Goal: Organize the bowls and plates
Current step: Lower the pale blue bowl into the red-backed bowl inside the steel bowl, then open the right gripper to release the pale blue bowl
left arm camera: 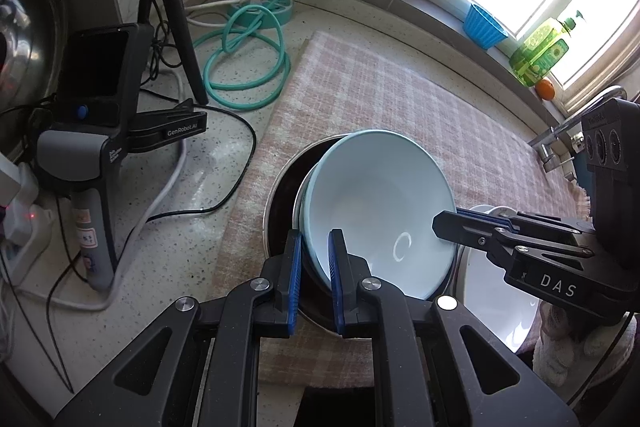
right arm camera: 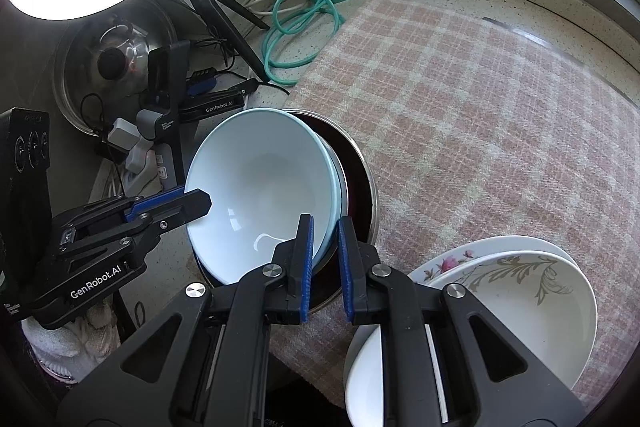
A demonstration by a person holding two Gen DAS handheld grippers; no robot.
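A pale blue bowl is held tilted over a dark metal-rimmed plate on the checked cloth; another bowl rim shows under it. My left gripper is shut on the bowl's near rim and shows in the right wrist view. My right gripper is shut on the opposite rim and shows in the left wrist view. White plates with flower prints are stacked at the lower right, also seen in the left wrist view.
A pink checked cloth covers the counter. A spare gripper on a stand, a tripod, a teal cable and a pot lid crowd the left. A blue cup and a soap bottle stand on the sill.
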